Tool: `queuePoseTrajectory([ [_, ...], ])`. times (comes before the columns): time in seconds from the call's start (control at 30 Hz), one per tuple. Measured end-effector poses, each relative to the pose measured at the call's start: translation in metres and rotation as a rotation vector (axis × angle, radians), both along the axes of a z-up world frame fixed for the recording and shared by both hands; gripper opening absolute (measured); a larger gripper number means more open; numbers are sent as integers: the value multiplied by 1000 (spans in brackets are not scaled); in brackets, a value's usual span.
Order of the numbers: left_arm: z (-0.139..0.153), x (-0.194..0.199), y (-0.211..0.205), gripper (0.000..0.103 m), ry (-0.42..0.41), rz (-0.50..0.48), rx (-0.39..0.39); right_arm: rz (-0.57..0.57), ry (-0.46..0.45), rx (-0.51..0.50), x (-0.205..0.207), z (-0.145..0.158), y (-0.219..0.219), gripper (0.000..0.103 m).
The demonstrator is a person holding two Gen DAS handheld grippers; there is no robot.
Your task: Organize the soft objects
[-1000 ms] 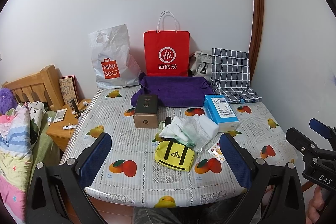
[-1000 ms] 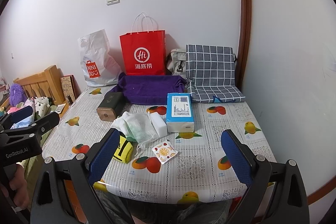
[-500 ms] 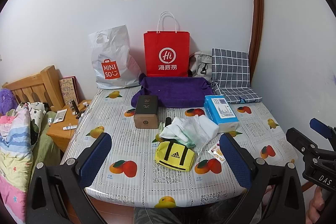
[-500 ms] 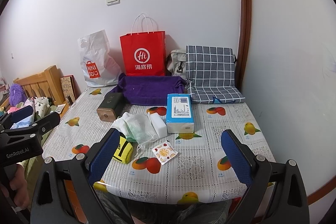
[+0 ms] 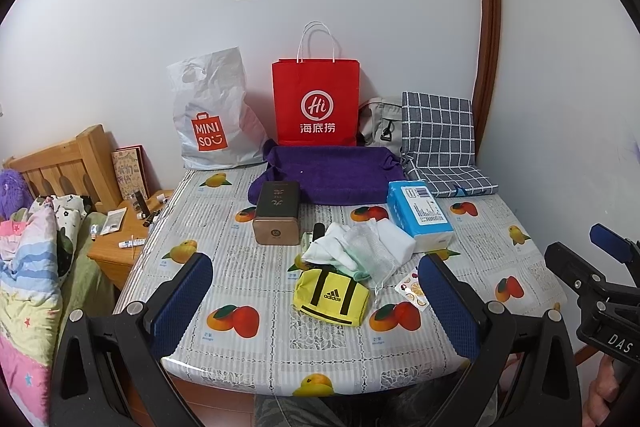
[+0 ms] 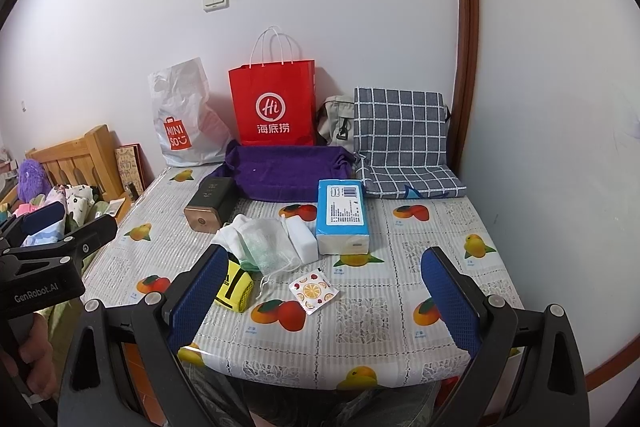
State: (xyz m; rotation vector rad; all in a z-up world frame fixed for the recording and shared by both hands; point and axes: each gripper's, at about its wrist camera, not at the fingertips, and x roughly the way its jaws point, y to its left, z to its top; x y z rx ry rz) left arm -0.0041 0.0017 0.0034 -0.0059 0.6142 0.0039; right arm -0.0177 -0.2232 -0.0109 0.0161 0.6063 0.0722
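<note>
A: Nothing has moved since a second ago; your two grippers hang at the table's near edge just as before.

B: What are they holding?

A: Nothing. Your left gripper (image 5: 314,293) is spread wide, and so is your right gripper (image 6: 324,293).

B: And the soft things?

A: The yellow pouch (image 5: 331,297) lies mid-table on the tablecloth (image 5: 400,351), touching the heap of white cloths (image 5: 356,247). The purple towel (image 5: 326,175) sits behind, before the red bag (image 5: 316,107).
</note>
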Motion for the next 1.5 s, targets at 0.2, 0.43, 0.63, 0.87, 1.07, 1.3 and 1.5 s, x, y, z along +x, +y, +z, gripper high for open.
queuePoseTrajectory([
  [0.2,-4,8,-3,103,12,-2,-2,23,-8,4,1,-5,0,96],
  [0.43,-39,39,5,103,102,2,-4,32,54,22,25,-36,-3,96],
  [0.63,-86,67,13,103,196,1,1,45,115,15,50,-73,-5,96],
  [0.87,-143,98,25,103,320,37,-17,53,209,-6,84,-128,-8,96],
  [1.07,-179,118,30,103,405,56,-2,90,289,-33,113,-173,-1,96],
  [1.3,-189,128,32,103,379,-6,-33,150,357,-39,142,-213,13,96],
  [1.5,-197,135,34,103,345,-89,-82,173,388,-16,157,-232,20,96],
])
